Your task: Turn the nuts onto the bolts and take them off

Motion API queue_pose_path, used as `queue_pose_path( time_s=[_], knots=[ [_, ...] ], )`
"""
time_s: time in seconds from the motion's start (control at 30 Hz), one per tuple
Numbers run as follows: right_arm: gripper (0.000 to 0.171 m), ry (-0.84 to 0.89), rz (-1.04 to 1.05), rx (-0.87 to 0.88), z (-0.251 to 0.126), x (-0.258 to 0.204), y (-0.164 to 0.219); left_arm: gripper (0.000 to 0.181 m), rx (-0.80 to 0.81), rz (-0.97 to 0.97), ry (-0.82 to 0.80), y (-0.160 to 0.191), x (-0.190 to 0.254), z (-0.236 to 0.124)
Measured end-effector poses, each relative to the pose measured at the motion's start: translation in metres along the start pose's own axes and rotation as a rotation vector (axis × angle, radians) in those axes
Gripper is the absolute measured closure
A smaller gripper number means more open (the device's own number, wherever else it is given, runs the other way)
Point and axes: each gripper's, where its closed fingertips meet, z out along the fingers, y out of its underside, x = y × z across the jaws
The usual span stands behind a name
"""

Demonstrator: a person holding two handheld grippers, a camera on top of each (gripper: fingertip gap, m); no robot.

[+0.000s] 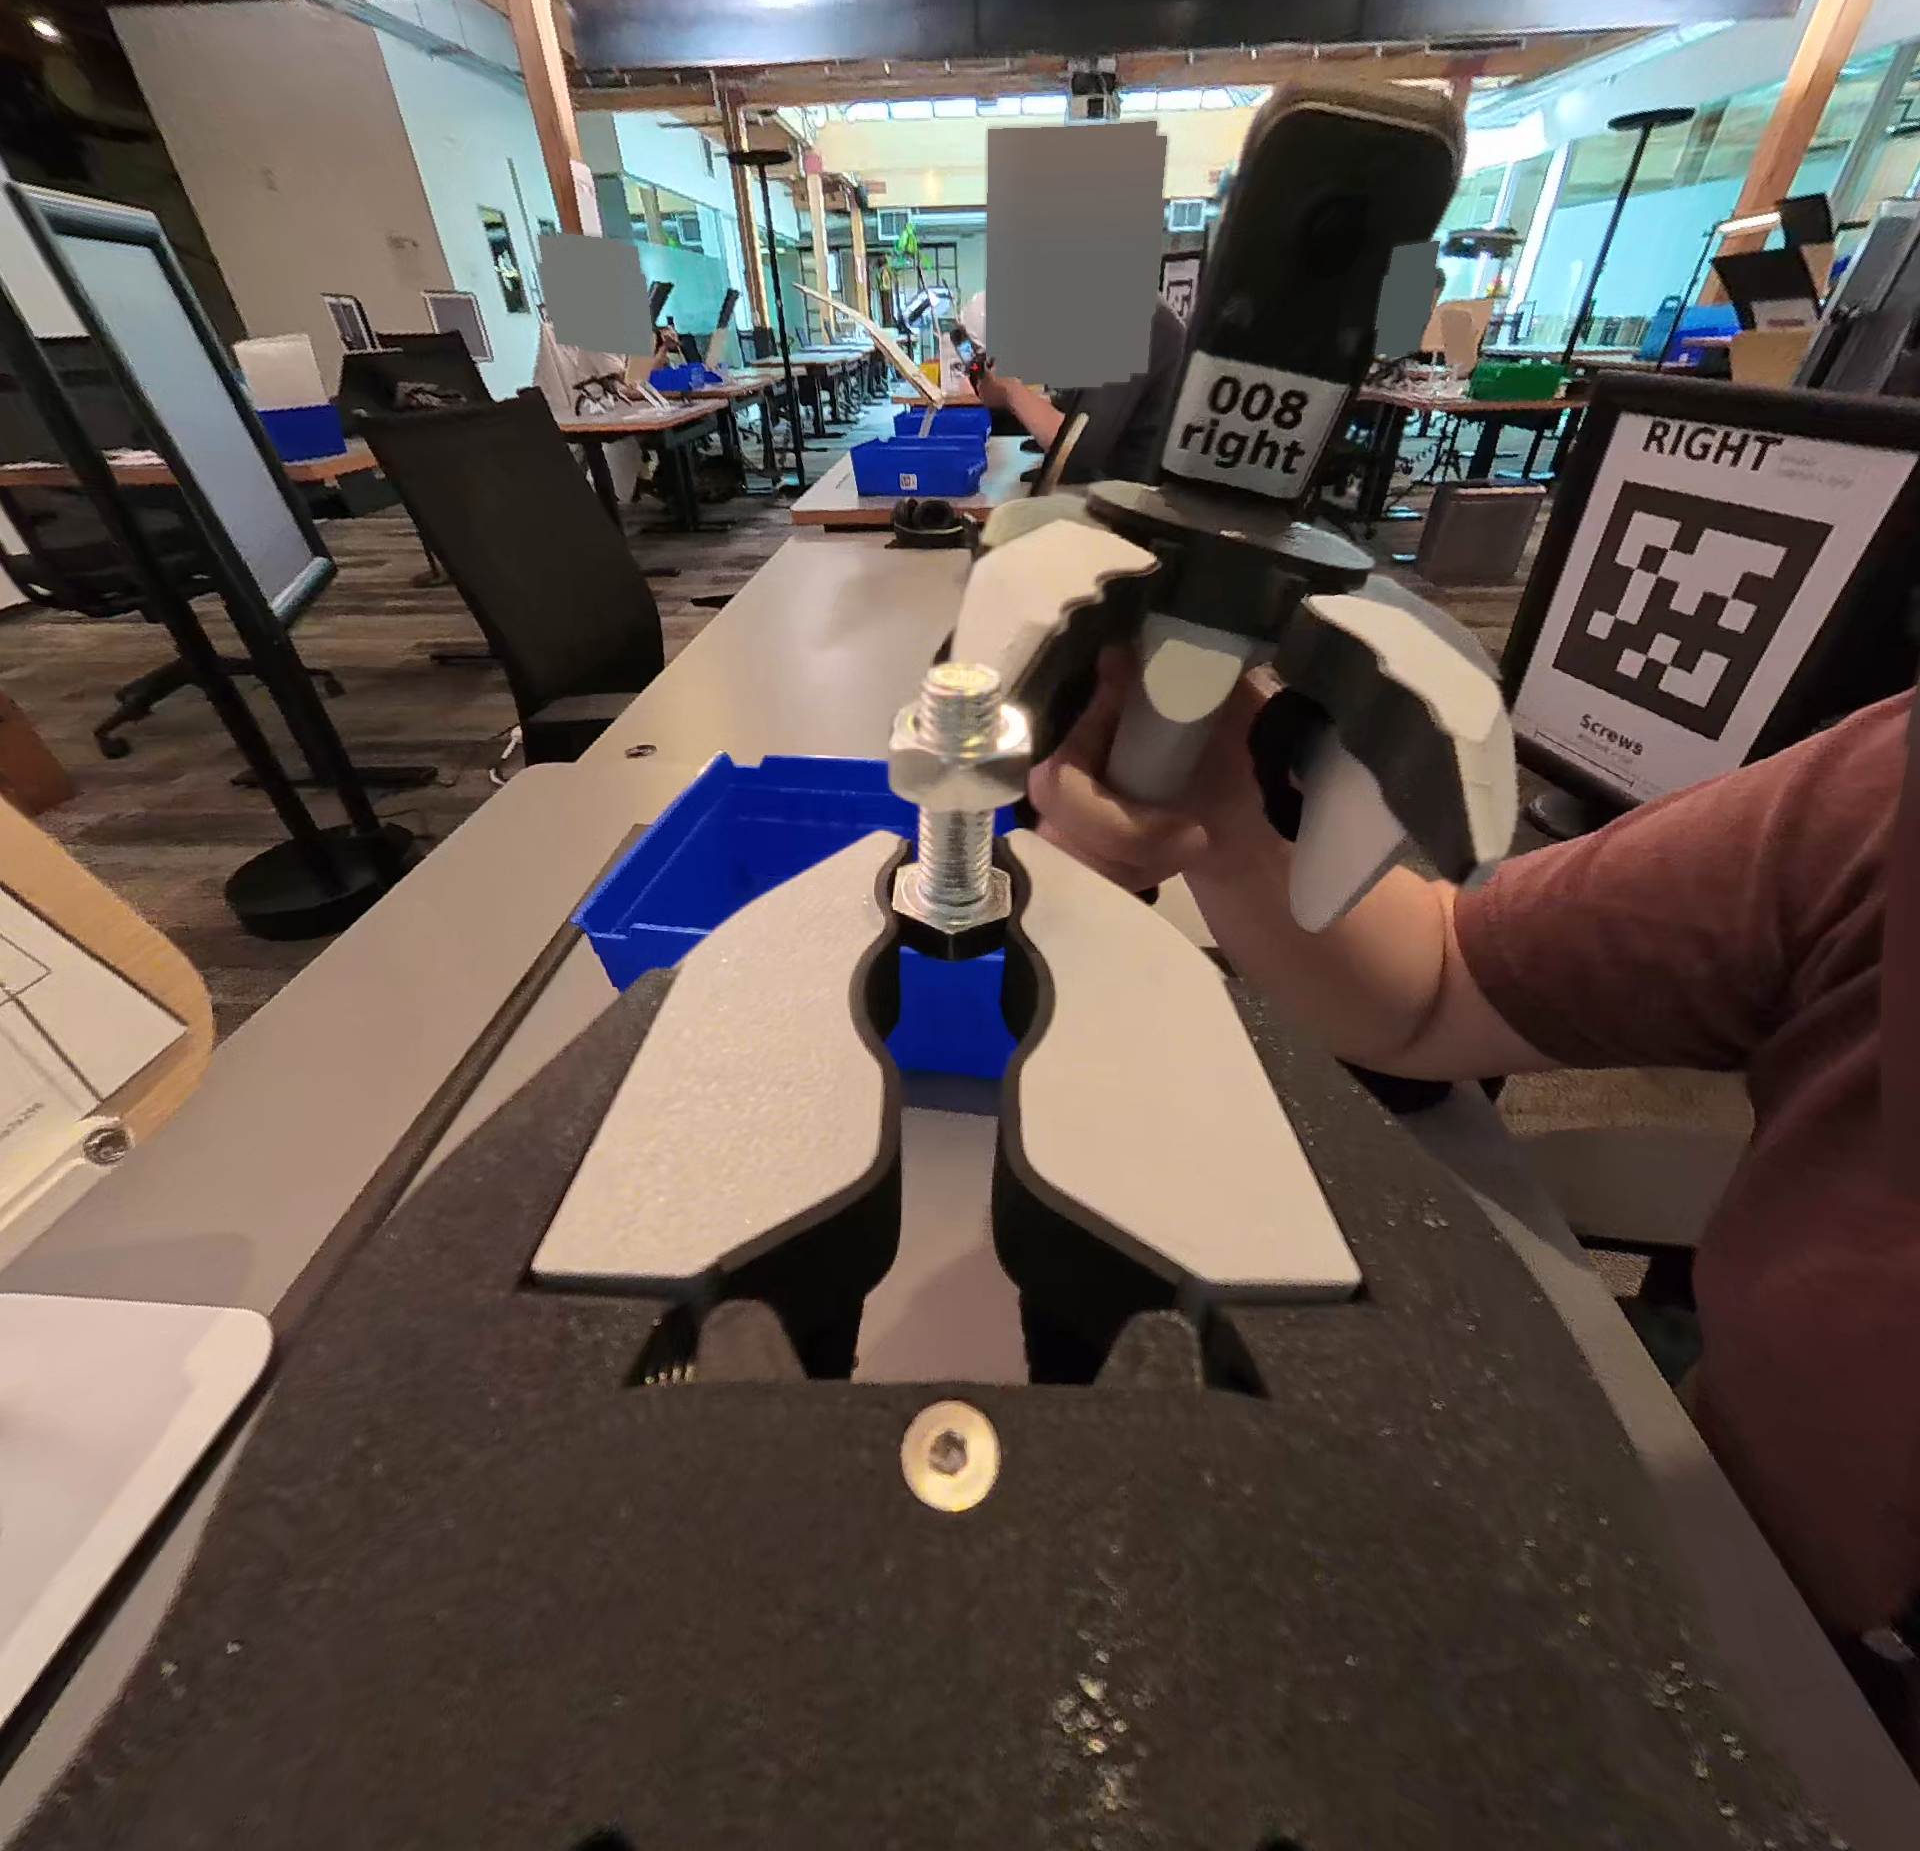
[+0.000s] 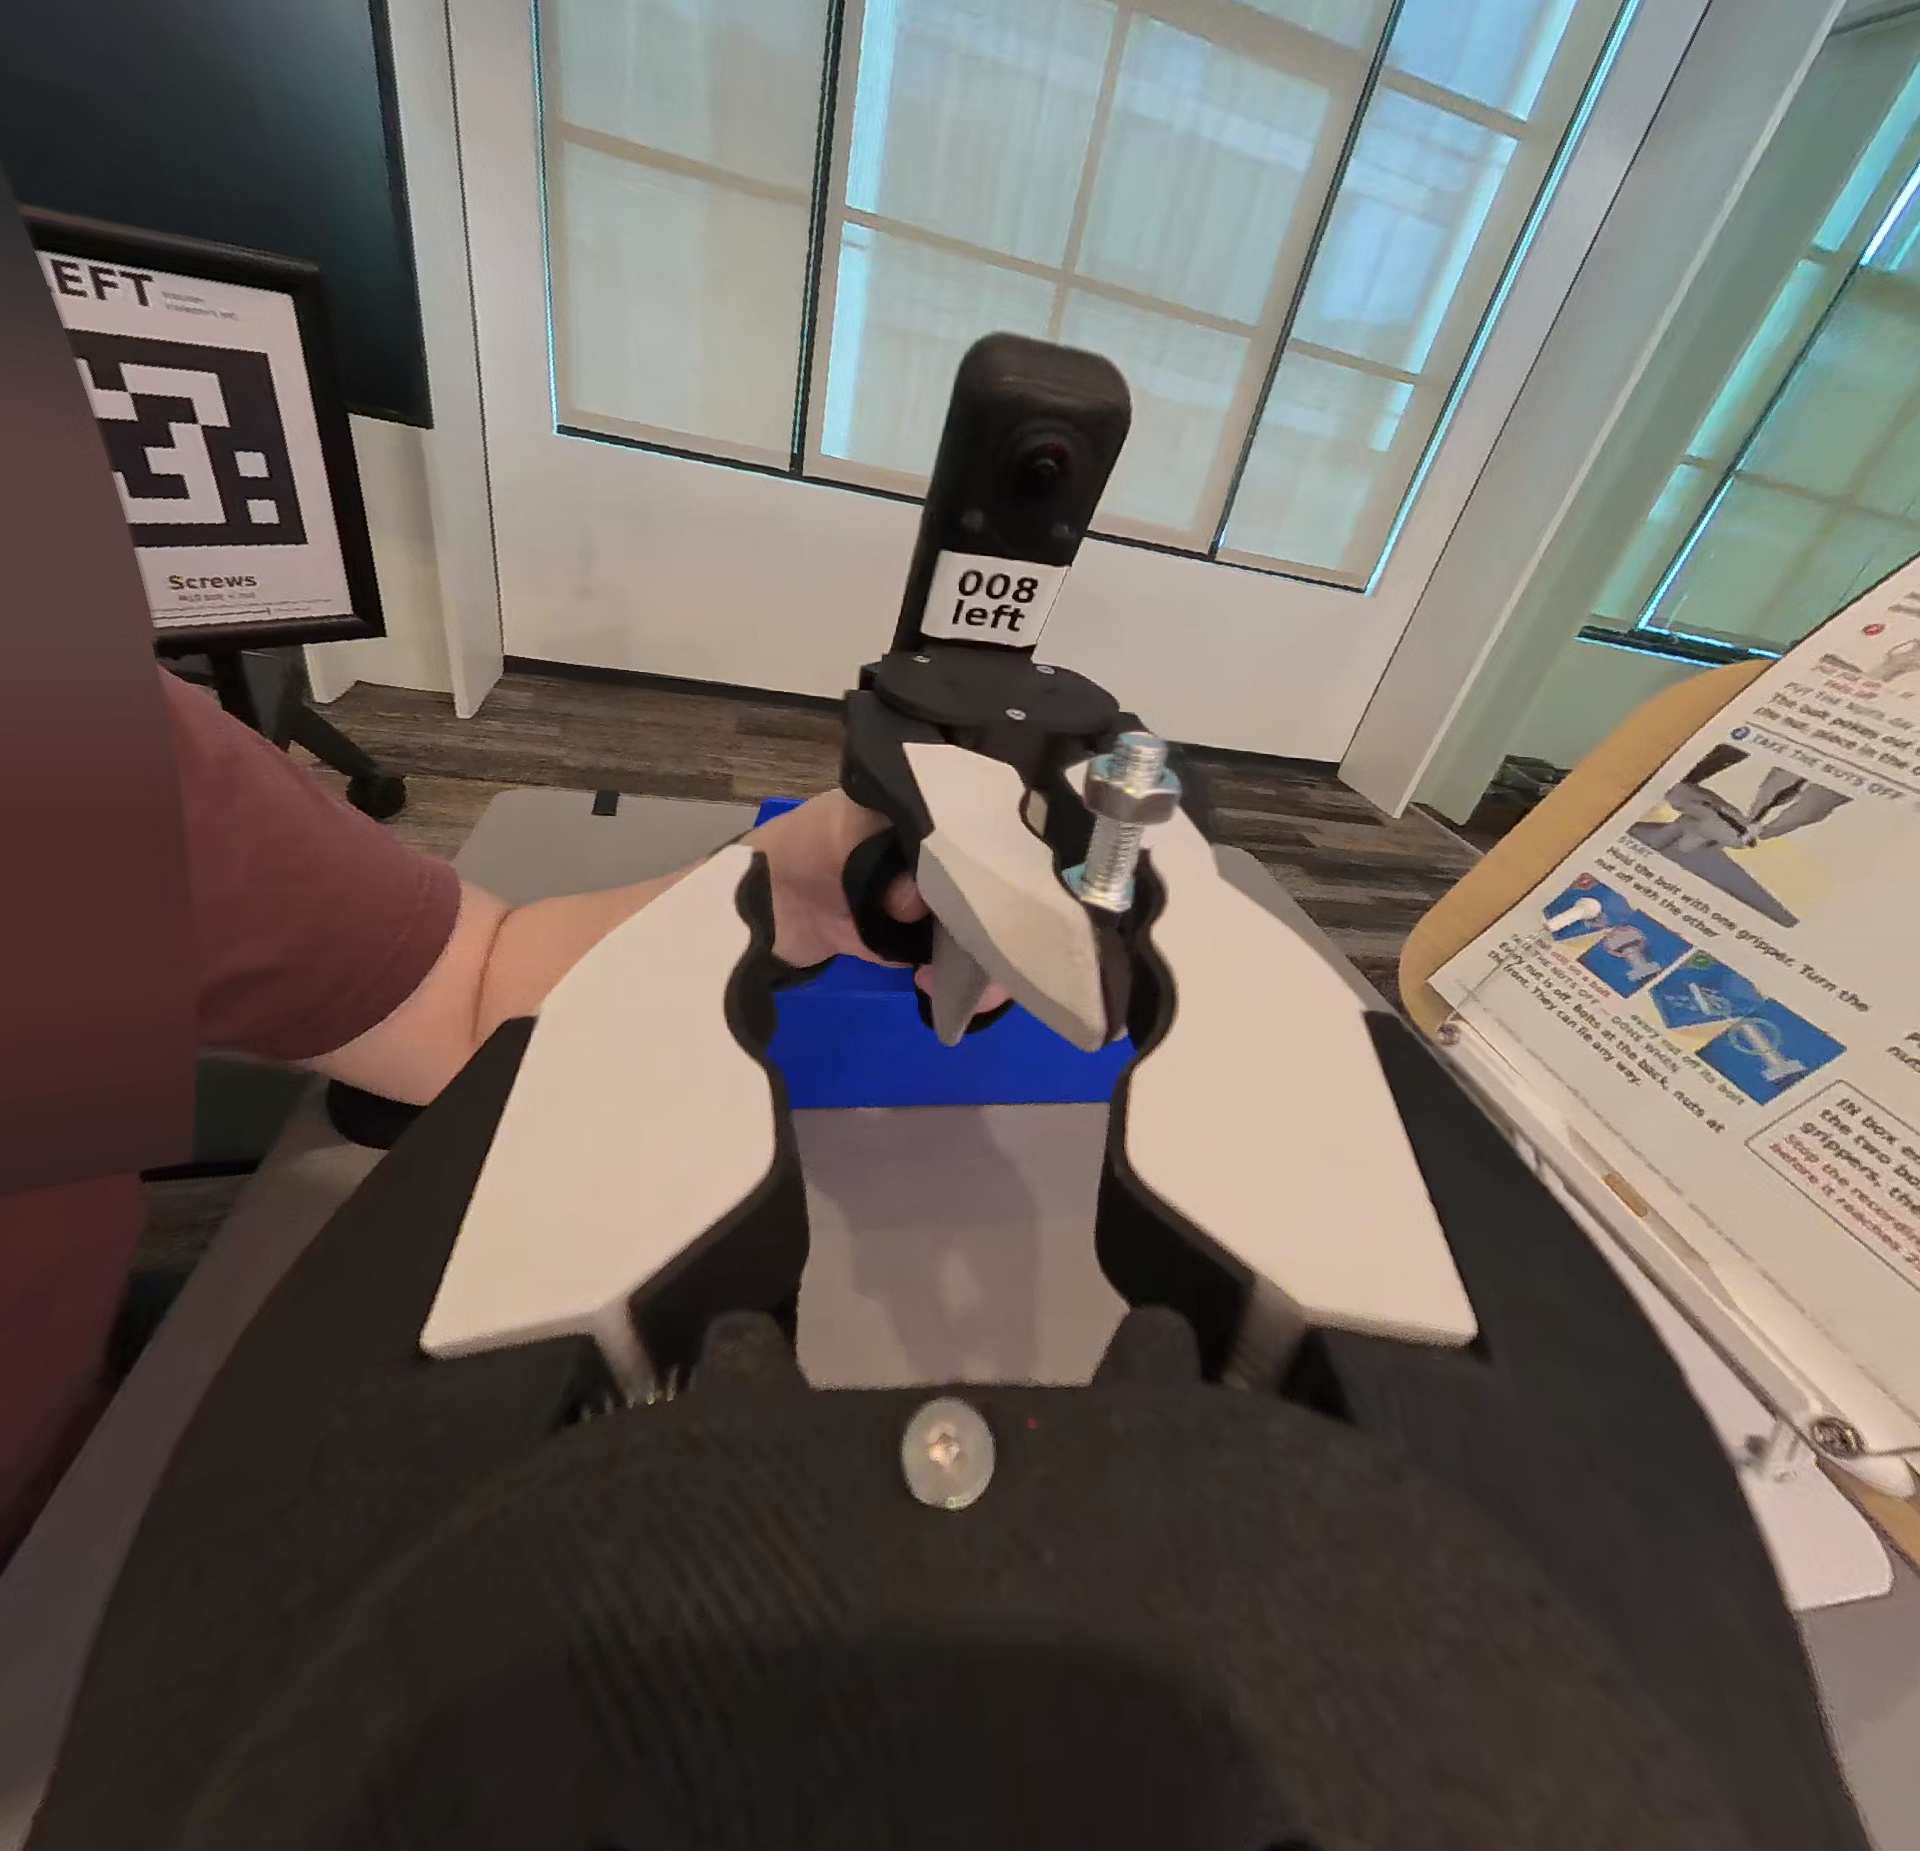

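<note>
silver bolt and nut, bright blue bin, grippers' fingers white on black, maroon sleeve, black-white checker marker on sign

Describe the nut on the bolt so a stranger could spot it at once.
Start at the blue bin on the grey table. Above it, the left gripper clamps an upright silver bolt by its head. The nut is the hexagonal silver collar near the threaded tip, well above the jaws.

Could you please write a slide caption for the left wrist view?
Left gripper clamps an upright silver threaded bolt carrying a hexagonal steel nut; open right gripper waits beside it.
</note>
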Motion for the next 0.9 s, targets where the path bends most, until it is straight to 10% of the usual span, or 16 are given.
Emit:
queue_pose_path(
  time_s=[0.43,0.9],
  knots=[
    [0.153,0.019,0.159,0.061,-0.002,0.025,0.011,0.168,-0.061,0.013,0.051,0.01,0.014,0.011],
    [0.161,0.106,0.092,-0.008,-0.033,0.043,0.001,0.152,-0.081,-0.009,0.064,0.014,0.017,0.017]
  ],
)
